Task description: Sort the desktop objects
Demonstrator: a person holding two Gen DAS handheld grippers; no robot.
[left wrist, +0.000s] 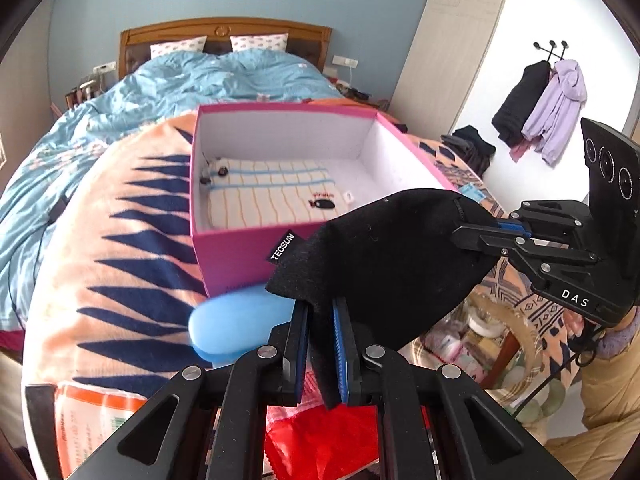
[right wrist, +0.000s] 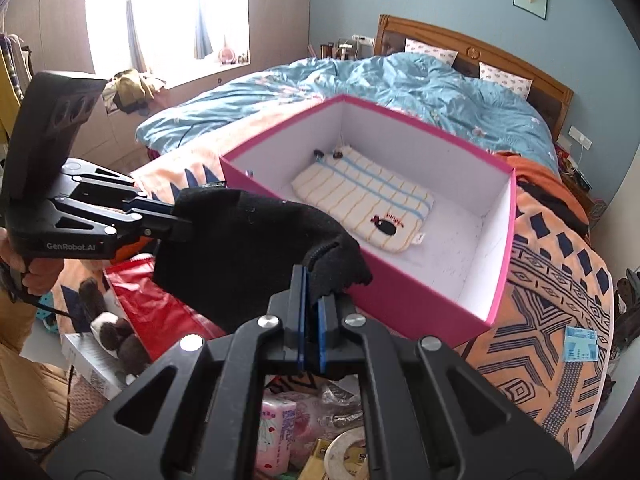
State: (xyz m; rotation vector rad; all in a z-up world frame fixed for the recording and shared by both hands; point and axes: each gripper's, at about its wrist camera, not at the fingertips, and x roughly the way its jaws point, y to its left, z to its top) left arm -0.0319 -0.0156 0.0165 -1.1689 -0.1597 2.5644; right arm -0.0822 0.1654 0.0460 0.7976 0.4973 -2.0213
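Observation:
A black fabric pouch with a TECSUN tag hangs stretched between my two grippers, just in front of an open pink box. My left gripper is shut on one end of the pouch, and it also shows in the right wrist view. My right gripper is shut on the other end, and it also shows in the left wrist view. Inside the pink box lies a cream striped pouch, also seen in the left wrist view.
A blue oval case lies against the box's near wall. A red bag and an orange-and-white packet lie below my left gripper. A basket of small items sits lower right. An orange patterned blanket covers the table; a bed lies behind.

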